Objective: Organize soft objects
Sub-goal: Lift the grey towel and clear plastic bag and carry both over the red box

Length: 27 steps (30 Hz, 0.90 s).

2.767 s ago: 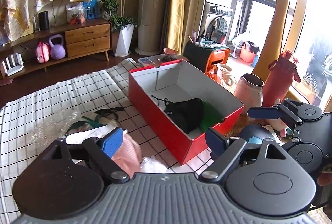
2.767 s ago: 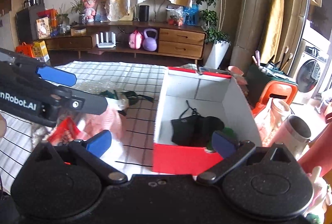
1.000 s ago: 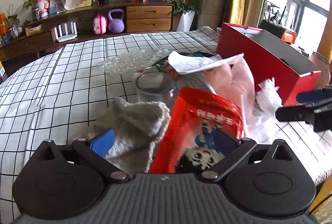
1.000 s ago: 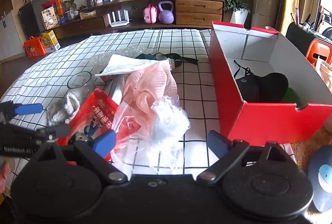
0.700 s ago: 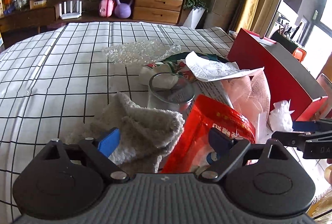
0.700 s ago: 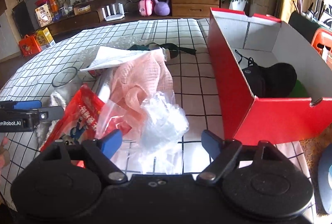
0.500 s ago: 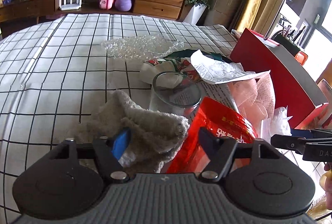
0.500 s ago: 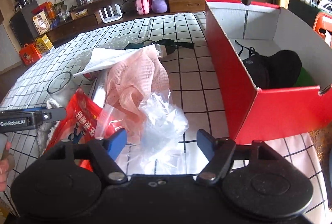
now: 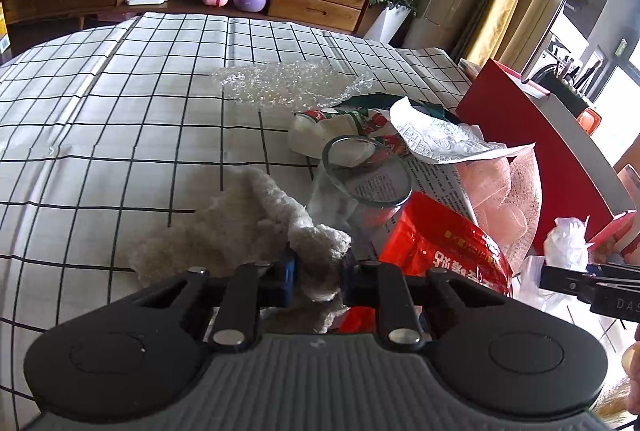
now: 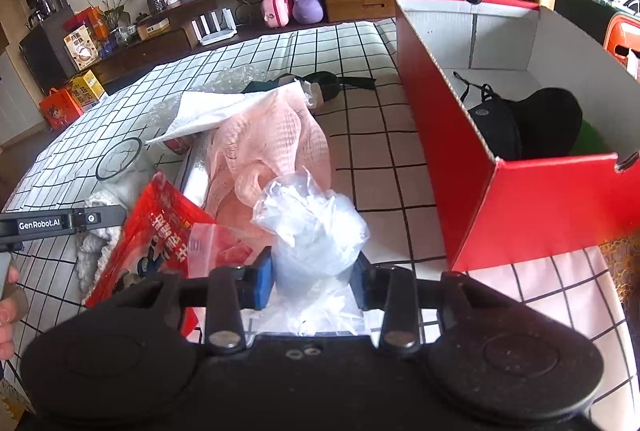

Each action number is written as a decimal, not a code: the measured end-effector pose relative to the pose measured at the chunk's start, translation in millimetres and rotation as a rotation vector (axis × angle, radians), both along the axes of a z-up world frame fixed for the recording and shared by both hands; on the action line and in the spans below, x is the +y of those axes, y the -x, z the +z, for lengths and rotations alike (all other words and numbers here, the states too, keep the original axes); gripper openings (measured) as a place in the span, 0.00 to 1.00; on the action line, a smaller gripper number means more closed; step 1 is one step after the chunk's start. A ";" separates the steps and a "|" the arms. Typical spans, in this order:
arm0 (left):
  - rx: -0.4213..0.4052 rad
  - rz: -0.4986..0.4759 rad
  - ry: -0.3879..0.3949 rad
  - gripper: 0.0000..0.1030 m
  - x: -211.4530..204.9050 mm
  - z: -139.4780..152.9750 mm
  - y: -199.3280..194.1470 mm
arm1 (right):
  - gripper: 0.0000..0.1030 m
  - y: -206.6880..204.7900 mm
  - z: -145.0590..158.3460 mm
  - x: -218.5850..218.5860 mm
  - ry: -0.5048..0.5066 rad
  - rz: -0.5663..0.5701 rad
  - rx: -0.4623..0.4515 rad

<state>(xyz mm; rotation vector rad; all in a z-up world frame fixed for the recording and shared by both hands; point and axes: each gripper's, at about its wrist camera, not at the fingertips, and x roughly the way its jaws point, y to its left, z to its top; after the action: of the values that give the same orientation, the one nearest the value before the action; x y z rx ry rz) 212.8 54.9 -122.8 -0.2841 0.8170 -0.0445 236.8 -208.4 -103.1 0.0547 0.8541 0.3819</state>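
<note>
Left claw (image 9: pixel 316 277) pinches fluffy cloth (image 9: pixel 240 227) — right claw (image 10: pixel 314 283) squeezes plastic bag (image 10: pixel 316 227).

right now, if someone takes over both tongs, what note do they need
Left tongs: have just been closing, now pinched on the fluffy beige cloth, which lies on the checked tablecloth.
Right tongs: have just been closing, now squeezing the crumpled clear plastic bag.
Done: black cap and black pouch are in the red box.
Left: lift both grabs; judge whether to box them. Pink knit cloth is unsorted beside the glass and red snack bag.
</note>
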 end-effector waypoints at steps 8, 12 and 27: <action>-0.030 0.004 -0.042 0.16 3.1 14.7 15.2 | 0.35 14.7 18.0 1.8 0.052 0.004 -0.045; -0.050 0.004 -0.053 0.16 6.2 25.6 25.2 | 0.35 23.8 27.1 0.7 0.077 0.004 -0.065; -0.110 -0.018 -0.050 0.16 3.5 72.2 57.5 | 0.35 54.7 64.6 -6.4 0.112 0.004 -0.131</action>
<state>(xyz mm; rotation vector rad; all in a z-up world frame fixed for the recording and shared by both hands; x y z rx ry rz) 155.3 58.5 -50.6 -0.2252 0.7106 -0.0561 182.1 -214.8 -38.5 -0.0749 0.7450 0.3375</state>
